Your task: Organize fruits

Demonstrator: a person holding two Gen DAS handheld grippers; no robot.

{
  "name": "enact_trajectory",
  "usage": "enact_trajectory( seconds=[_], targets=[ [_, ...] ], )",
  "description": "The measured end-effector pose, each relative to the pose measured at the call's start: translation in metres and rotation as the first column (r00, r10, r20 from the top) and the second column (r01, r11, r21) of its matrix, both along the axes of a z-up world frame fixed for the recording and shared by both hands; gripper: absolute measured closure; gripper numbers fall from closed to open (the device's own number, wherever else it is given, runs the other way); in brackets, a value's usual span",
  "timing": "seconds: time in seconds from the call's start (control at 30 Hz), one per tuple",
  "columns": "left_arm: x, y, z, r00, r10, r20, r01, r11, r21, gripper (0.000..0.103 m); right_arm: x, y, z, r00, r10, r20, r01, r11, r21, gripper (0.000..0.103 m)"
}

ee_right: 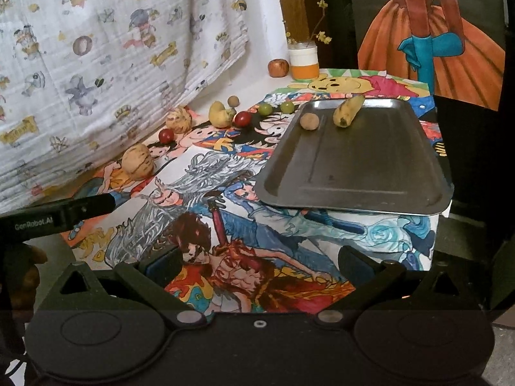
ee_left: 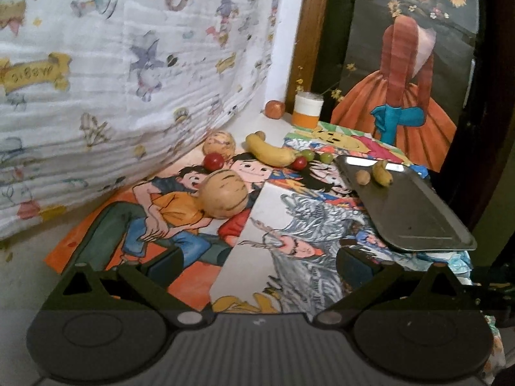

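A steel tray [ee_right: 354, 167] lies on the right of the picture-covered table and holds a small banana [ee_right: 347, 111] and a brown round fruit [ee_right: 309, 121]. Loose fruit lies to its left: a large tan melon [ee_left: 223, 194], a smaller melon [ee_left: 219, 144], a banana [ee_left: 268, 152], two red cherry fruits [ee_left: 213, 161], and two green grapes [ee_left: 307, 154]. My left gripper [ee_left: 257, 263] is open and empty, a short way in front of the large melon. Nearer the table's front edge, my right gripper [ee_right: 257, 263] is also open and empty, short of the tray.
A printed white cloth [ee_left: 112, 80] hangs along the left. An orange-red fruit [ee_left: 275, 109] and a white-and-orange jar [ee_left: 307, 109] with flower sprigs stand at the back. A dark painted panel [ee_left: 402, 64] rises behind the tray [ee_left: 412, 212]. The left gripper's finger [ee_right: 64, 212] shows at left.
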State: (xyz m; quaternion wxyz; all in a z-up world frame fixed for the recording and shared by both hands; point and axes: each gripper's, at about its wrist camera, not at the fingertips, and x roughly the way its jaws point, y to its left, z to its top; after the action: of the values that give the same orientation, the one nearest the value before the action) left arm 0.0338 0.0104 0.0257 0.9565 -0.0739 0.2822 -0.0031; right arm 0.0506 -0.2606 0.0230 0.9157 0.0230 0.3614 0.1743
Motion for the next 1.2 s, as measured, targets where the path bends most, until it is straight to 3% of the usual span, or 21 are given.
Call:
enact_trajectory(
  seconds=[0.23, 0.63, 0.93, 1.2],
  targets=[
    [0.007, 0.02, -0.006, 0.999, 0.049, -0.009, -0.049, 0.999, -0.017, 0.0, 0.01, 0.006, 0.011, 0.994, -0.019, 0.105, 0.021, 1.0, -0.022, 0.001],
    [0.036, 0.035, -0.011, 0.998, 0.058, -0.004, -0.058, 0.997, -0.045, 0.0, 0.06, 0.053, 0.021, 0.983, 0.141, 0.115, -0.125, 0.983, -0.131, 0.001],
    [0.061, 0.034, -0.008, 0.999, 0.017, 0.031, -0.018, 1.0, 0.026, 0.0, 0.121, 0.074, 0.056, 0.935, 0.288, 0.207, -0.253, 0.95, -0.182, 0.001],
    [0.084, 0.034, -0.006, 1.0, -0.001, 0.004, 0.001, 0.999, 0.032, 0.0, 0.2, 0.108, 0.07, 0.888, 0.444, 0.12, -0.426, 0.892, -0.153, 0.001]
  ],
)
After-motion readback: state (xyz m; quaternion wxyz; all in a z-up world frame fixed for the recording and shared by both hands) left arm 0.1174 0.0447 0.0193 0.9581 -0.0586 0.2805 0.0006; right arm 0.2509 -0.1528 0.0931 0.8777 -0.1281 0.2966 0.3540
